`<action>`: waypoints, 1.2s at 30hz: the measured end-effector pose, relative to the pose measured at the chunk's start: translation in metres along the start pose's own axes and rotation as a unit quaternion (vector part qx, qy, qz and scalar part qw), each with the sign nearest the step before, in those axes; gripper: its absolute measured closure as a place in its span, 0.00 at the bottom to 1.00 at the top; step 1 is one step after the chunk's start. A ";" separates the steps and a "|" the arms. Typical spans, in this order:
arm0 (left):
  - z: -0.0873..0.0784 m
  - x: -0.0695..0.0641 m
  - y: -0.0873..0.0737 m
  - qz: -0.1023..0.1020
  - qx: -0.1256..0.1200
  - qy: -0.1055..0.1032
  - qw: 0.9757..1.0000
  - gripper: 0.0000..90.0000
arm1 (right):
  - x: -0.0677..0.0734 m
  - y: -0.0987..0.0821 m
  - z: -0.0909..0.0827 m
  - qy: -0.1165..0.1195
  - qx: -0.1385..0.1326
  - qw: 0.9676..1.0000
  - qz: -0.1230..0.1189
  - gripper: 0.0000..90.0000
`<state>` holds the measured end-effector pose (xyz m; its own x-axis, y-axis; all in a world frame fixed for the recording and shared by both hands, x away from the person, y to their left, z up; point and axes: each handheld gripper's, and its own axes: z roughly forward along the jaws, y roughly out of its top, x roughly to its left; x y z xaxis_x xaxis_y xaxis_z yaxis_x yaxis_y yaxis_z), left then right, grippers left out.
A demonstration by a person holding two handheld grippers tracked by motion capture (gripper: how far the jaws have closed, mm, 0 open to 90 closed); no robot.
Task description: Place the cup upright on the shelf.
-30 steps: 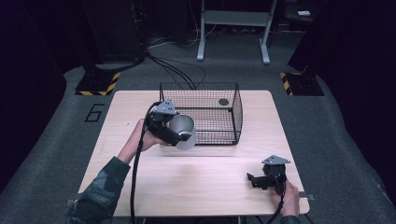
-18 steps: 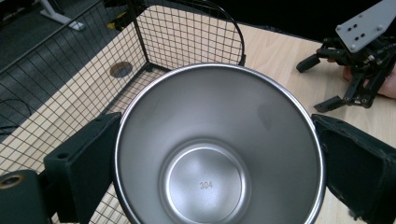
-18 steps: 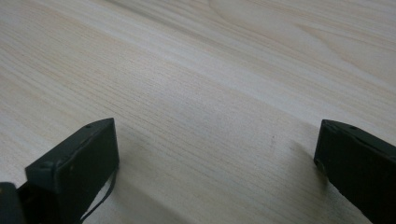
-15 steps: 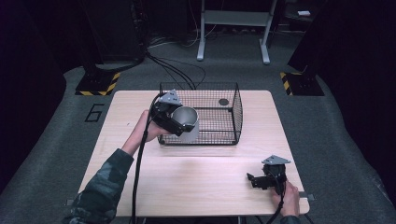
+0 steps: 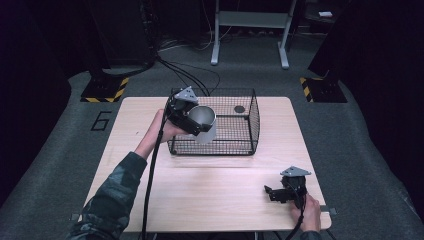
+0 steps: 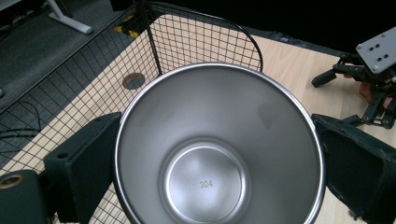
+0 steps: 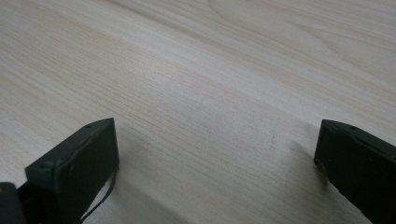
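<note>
Steel cup [image 6: 218, 144] is looking light, rigid, slick; left tool [image 5: 192, 121] is clamping its walls over the basket [image 5: 248, 131], right tool [image 5: 276, 193] is idling open.

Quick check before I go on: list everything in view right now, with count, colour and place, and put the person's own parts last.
Steel cup: one, silver, stamped 304 inside, held at the near left corner of the basket.
Wire basket: one, black mesh, on the far middle of the table.
Dark disc: one, on the basket floor near its far right corner; too small to identify.
Table: one, light wood.
Striped floor plates: two, yellow and black, beyond the table's far corners.
Metal stand: one, grey, on the floor at the back.
Left tongs: black, shut on the steel cup.
Right tongs: black, open, low over the near right of the table.
Hands: two, one on each pair of tongs.
</note>
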<state>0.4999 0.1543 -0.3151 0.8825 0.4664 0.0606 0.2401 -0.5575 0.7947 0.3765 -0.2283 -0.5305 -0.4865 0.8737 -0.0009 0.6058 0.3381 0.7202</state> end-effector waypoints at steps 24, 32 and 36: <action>0.028 0.030 0.016 -0.025 0.009 0.023 0.999 0.07 | 0.000 0.000 0.000 0.001 0.002 1.000 0.004 0.00; 0.043 0.039 0.019 -0.035 0.018 0.035 0.999 0.07 | 0.000 0.000 0.000 0.001 0.002 1.000 0.003 0.00; 0.054 0.045 0.016 -0.041 0.028 0.037 0.998 0.07 | 0.000 0.000 0.000 0.001 0.000 1.000 0.003 0.00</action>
<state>0.5655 0.1297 -0.3321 0.8271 0.5605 0.0426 0.3348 -0.5521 0.7636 0.3768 -0.2280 -0.5304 -0.4843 0.8749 0.0044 0.6091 0.3336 0.7195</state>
